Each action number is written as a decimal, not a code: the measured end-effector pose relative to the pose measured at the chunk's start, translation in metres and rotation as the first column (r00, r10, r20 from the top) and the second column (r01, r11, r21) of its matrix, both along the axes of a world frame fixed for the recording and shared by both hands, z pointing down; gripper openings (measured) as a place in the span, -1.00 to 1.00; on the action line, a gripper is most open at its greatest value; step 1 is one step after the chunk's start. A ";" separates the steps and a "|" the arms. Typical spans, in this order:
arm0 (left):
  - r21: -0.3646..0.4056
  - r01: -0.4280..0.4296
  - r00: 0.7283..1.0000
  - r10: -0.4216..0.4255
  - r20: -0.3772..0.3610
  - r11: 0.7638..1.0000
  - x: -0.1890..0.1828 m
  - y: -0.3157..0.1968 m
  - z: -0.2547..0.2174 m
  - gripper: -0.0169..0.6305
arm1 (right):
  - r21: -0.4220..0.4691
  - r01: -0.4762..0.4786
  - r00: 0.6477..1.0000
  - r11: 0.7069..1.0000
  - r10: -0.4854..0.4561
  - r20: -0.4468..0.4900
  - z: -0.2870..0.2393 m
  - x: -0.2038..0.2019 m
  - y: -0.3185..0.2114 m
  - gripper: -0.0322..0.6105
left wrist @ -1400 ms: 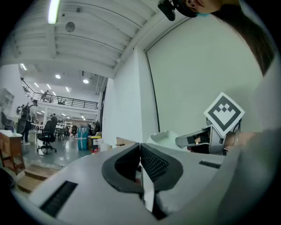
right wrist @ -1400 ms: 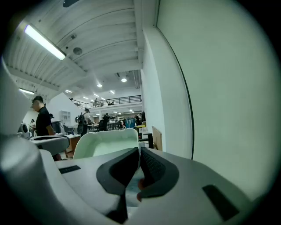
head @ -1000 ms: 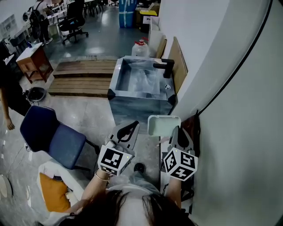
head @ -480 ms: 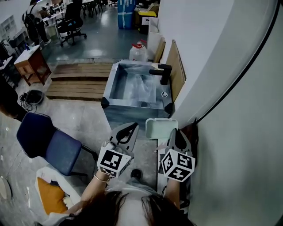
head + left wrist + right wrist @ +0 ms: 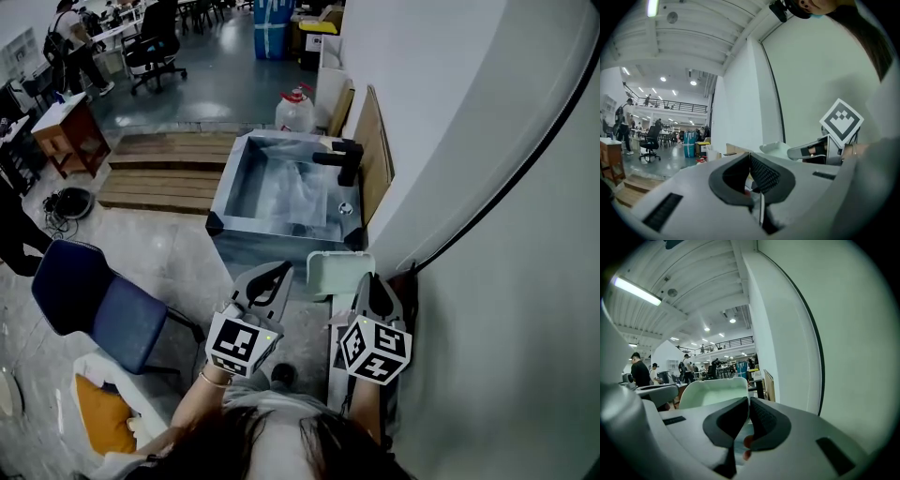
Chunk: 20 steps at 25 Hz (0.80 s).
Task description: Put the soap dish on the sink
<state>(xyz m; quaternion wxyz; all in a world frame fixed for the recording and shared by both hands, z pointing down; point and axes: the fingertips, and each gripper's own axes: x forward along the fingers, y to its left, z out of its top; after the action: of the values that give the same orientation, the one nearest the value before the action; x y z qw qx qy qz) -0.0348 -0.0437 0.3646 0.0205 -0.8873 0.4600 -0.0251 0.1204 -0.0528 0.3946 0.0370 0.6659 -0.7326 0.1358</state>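
Note:
A pale green soap dish (image 5: 339,274) is held out in front of me by its near edge, my right gripper (image 5: 372,284) shut on it. In the right gripper view the soap dish (image 5: 712,392) rises tilted just beyond the closed right gripper (image 5: 748,401). The steel sink (image 5: 230,192) with a black faucet (image 5: 343,159) stands on the floor ahead, just beyond the dish. My left gripper (image 5: 269,279) hovers beside the dish, shut with nothing in it. The left gripper view shows the left gripper (image 5: 750,157) closed, with the soap dish (image 5: 776,148) to its right.
A white wall (image 5: 469,187) runs close along the right. A board (image 5: 375,141) and a water jug (image 5: 294,110) stand behind the sink. Wooden pallets (image 5: 164,164) lie to its left. A blue chair (image 5: 94,300) stands at my left, an orange cushion (image 5: 98,412) below it.
The sink has drawn a little nearer and shifted left in the head view. Both grippers keep their pose, the right one still holding the dish.

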 end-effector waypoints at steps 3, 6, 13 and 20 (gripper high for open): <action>-0.005 0.006 1.000 -0.006 0.006 1.000 0.004 -0.006 0.000 -0.92 | -0.013 0.004 1.000 1.000 -0.004 0.001 0.006 0.004 -0.006 -0.79; -0.001 0.006 1.000 -0.006 0.011 1.000 0.008 -0.013 0.000 -0.92 | -0.019 0.006 1.000 1.000 -0.006 0.005 0.012 0.007 -0.013 -0.79; -0.008 -0.015 1.000 0.015 0.018 1.000 0.015 -0.029 0.006 -0.92 | -0.034 0.014 0.999 0.999 -0.013 0.030 0.018 0.010 -0.031 -0.79; -0.004 -0.027 1.000 0.027 0.015 1.000 0.019 -0.056 0.007 -0.92 | -0.051 0.014 1.000 0.999 -0.013 0.011 0.022 0.012 -0.057 -0.79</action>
<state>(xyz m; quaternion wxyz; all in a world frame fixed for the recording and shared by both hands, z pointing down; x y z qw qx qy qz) -0.0161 -0.1001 0.3714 0.0227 -0.8932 0.4479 -0.0327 0.1319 -0.1094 0.4164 0.0509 0.6590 -0.7336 0.1576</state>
